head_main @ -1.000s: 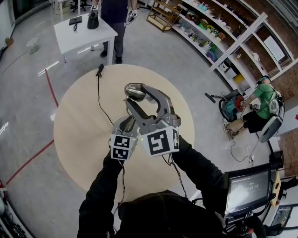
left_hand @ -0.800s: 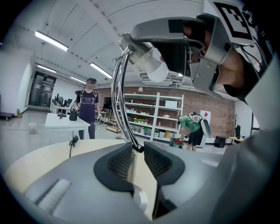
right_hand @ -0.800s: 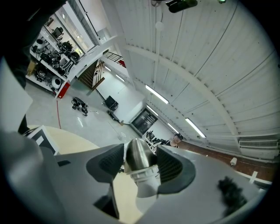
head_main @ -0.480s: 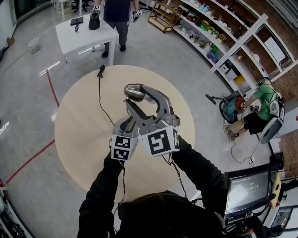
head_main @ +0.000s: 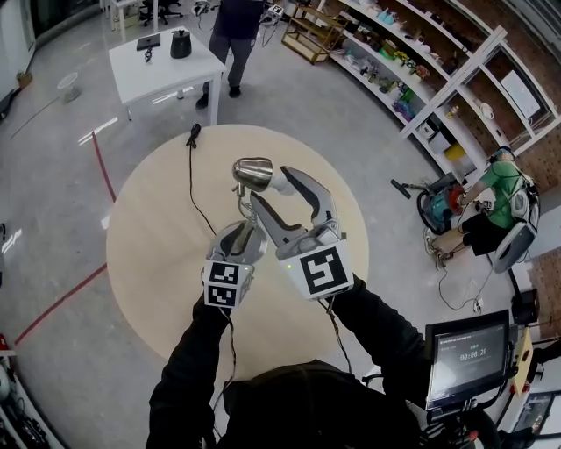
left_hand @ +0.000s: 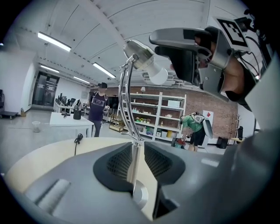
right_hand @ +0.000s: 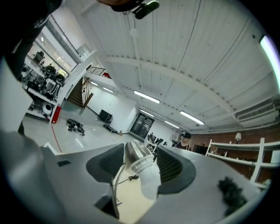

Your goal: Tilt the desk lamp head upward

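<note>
Right claw [right_hand: 140, 164] has just rolled at the wrist, and the lamp head [right_hand: 135, 154] went round with it. In the head view its marker cube sits lower and further right than 1 s ago, and the head's white end now pokes out to the right of the chrome shell; so the tilt's under way, prob. not done, since the left gripper view has that white end aimed a bit downward. The claw is wide, both dark pads pressed on the shell.

Left claw [left_hand: 138, 151] hasn't budged; it's narrow, nipped on the lamp stem [left_hand: 133, 162] just above the base disc [left_hand: 139, 195]. That's the anchor, I reckon, so the lamp won't skate while the other hand turns.

Materials, near to far: claw bodies are matte grey plastic w/ black gridded pads. The stem is a thin straight metal rod and the disc is flat brushed metal. Above them the curved arm [left_hand: 124, 87] is bright chrome, bowed like a hoop. The head is a smooth bullet-shaped chrome shell w/ a ribbed collar and a frosted white end; it looks slick, so the pads could slip.

The round bench [head_main: 149, 237] is pale, matte and wood-look; a black cord [head_main: 187, 180] trails across it to the far rim. Beyond are a glossy grey floor [head_main: 53, 158], a white bench [head_main: 158, 57] w/ 1 person [head_main: 235, 26] beside it, and white shelves [head_main: 454, 79].
</note>
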The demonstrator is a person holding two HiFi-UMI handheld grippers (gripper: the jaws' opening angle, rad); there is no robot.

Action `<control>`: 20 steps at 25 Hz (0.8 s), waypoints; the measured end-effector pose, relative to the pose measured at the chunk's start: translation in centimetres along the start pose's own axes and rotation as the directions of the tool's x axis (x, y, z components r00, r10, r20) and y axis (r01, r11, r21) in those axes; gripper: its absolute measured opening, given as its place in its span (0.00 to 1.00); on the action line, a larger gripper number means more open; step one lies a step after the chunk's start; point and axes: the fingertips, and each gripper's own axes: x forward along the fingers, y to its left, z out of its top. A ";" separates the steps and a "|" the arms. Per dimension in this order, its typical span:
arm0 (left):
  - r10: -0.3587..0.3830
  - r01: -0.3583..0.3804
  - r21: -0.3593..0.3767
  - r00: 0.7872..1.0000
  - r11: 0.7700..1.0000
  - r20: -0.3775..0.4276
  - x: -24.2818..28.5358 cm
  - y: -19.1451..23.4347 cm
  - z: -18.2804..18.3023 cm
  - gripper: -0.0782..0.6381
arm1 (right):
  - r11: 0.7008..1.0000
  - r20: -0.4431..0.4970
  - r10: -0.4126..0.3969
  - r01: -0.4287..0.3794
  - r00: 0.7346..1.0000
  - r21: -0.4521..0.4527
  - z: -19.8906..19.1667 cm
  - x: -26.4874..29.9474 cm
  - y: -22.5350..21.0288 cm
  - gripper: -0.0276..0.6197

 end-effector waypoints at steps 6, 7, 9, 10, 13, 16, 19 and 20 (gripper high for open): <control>0.029 -0.028 -0.030 0.999 0.999 0.020 -2.1 0.4 0.4 0.24 | 0.987 -0.022 -0.011 0.015 1.000 0.162 -2.0 -2.2 -1.3 0.42; 0.031 -0.030 -0.034 0.999 0.999 0.027 -2.6 -0.2 0.8 0.24 | 0.982 -0.027 -0.012 0.017 1.000 0.186 -2.4 -3.1 -1.7 0.41; 0.037 -0.035 -0.049 0.998 0.998 0.048 -3.6 -1.6 1.6 0.24 | 0.969 -0.054 -0.008 0.021 0.999 0.245 -3.8 -4.9 -2.2 0.36; 0.041 -0.037 -0.063 0.997 0.997 0.060 -4.1 -2.0 1.9 0.23 | 0.960 -0.074 0.000 0.021 0.997 0.281 -4.5 -5.7 -2.2 0.34; 0.051 -0.041 -0.124 0.995 0.991 0.082 -6.0 -2.9 2.6 0.22 | 0.919 -0.094 0.020 0.019 0.995 0.393 -6.8 -7.2 -1.9 0.23; 0.039 -0.026 -0.157 0.996 0.987 0.080 -7.4 -4.5 2.8 0.21 | 0.860 -0.095 0.030 0.022 0.995 0.510 -8.9 -8.9 -1.9 0.05; 0.005 0.006 -0.141 0.997 0.990 0.077 -9.7 -6.3 3.2 0.21 | 0.807 -0.102 0.065 0.008 0.993 0.591 -10.5 -11.0 -0.9 0.05; 0.003 0.009 -0.137 0.997 0.991 0.081 -10.6 -6.6 3.5 0.21 | 0.793 -0.106 0.079 0.002 0.991 0.610 -10.9 -11.7 -0.5 0.05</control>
